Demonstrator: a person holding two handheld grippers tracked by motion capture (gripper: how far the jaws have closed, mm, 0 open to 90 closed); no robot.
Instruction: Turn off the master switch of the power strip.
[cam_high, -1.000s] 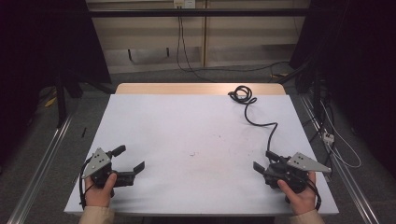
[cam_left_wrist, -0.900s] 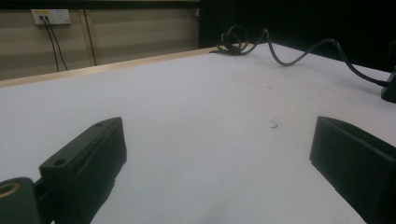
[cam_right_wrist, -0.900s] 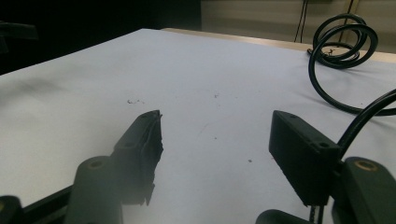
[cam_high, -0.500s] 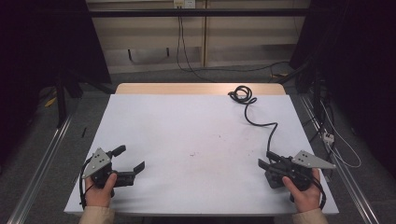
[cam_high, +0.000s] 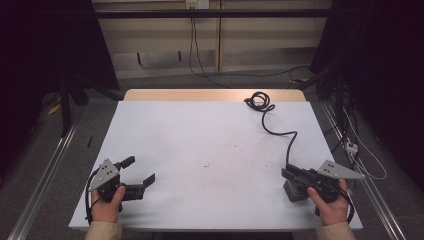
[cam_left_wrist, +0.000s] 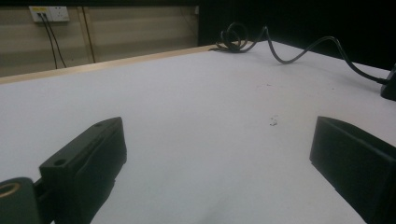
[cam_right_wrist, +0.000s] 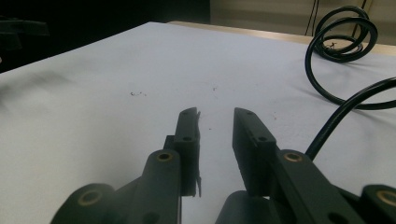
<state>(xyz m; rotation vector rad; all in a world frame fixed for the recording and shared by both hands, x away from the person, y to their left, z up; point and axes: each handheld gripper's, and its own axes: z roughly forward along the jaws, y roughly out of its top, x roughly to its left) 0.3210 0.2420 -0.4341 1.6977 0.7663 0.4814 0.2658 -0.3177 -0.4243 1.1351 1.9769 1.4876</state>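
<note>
My left gripper (cam_high: 140, 169) rests at the near left of the white table (cam_high: 210, 130), held in a hand, jaws spread wide with nothing between them. In the left gripper view its jaws (cam_left_wrist: 219, 135) frame bare tabletop. My right gripper (cam_high: 285, 173) sits at the near right, also held in a hand. Its jaws (cam_right_wrist: 216, 113) stand almost together with a thin gap and nothing in it. A black cable (cam_high: 272, 131) runs from the right gripper to a coil (cam_high: 257, 100) at the far edge.
The coil (cam_right_wrist: 343, 37) lies ahead and right of the right gripper's jaws, and the cable (cam_left_wrist: 299, 49) crosses the far right in the left gripper view. A few dark specks (cam_high: 205, 165) mark the table's middle. Dark floor and metal rails flank the table.
The right gripper has slid slightly toward the near edge and its jaws have drawn closer together. The left gripper has stayed put, still open.
</note>
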